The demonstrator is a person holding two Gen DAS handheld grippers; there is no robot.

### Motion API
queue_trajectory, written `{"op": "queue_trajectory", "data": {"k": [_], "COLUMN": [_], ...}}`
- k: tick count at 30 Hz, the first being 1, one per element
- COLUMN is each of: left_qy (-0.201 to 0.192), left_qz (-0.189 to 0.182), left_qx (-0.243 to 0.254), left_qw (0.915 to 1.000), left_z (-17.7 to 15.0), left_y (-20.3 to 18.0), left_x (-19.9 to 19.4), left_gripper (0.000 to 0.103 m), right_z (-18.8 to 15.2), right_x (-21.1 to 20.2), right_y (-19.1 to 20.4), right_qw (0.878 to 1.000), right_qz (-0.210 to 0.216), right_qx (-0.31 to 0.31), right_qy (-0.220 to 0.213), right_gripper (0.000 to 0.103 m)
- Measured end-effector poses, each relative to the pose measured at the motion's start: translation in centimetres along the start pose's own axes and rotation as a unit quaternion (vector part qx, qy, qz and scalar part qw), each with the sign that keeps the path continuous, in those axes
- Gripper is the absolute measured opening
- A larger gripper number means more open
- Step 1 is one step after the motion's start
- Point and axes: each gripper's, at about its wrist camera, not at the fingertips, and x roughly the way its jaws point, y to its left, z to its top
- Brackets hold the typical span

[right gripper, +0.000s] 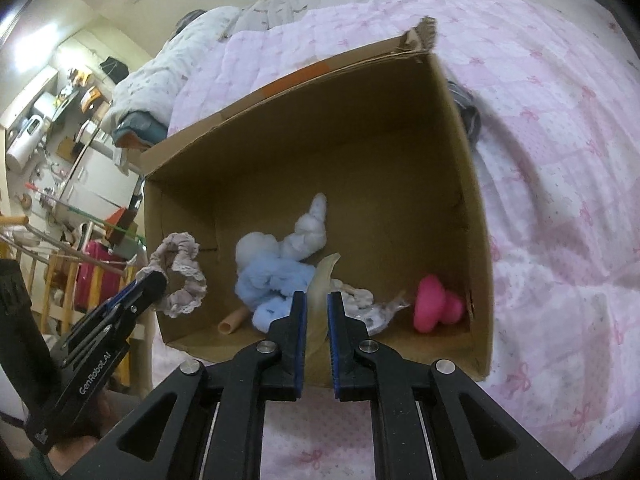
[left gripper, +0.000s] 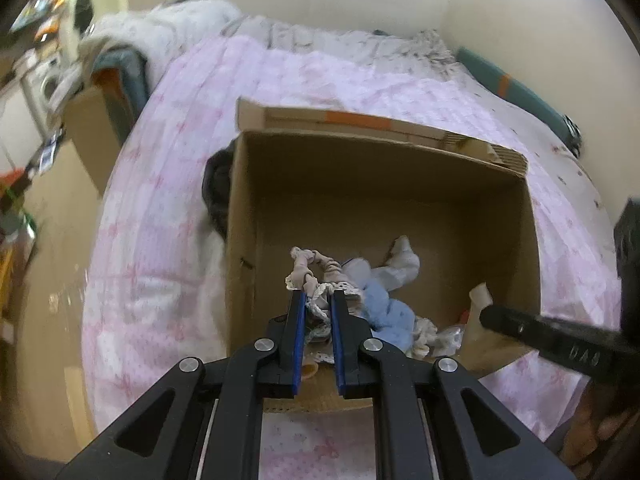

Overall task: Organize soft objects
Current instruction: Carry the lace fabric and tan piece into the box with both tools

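Note:
An open cardboard box stands on the pink bed. My left gripper is shut on a beige lace-edged scrunchie and holds it over the box's near left corner; the scrunchie also shows in the right wrist view, hanging from the left gripper. Inside the box lie a blue and white plush toy, a pink soft toy and a small tan tube. My right gripper is narrowly open and empty above the box's near edge; one of its fingers shows in the left wrist view.
The bed carries a pink bow-print quilt and a rumpled white duvet at the far end. A dark cloth lies against the box's left side. Cluttered shelves and furniture stand beyond the bed's left edge.

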Motion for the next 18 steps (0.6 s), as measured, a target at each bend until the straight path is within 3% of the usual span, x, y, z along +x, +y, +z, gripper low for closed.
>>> {"op": "queue_trajectory", "data": {"k": [6, 18], "left_qy": [0.01, 0.035], "left_qz": [0.0, -0.017], "left_qx": [-0.005, 0.01], "left_qw": [0.9999, 0.9992], "left_z": [-0.1, -0.5], "left_y": [-0.1, -1.1], "left_x": [0.2, 1.1], "left_gripper": [0.011, 0.013], "right_z": [-0.3, 0.0], "right_x": [1.3, 1.6], "right_y": [-0.4, -0.3], "right_qw": [1.0, 1.0], "right_qz": [-0.015, -0.011], "right_qx": [-0.005, -0.004], "right_qy": [0.021, 0.018], "right_gripper": [0.011, 0.012]}}
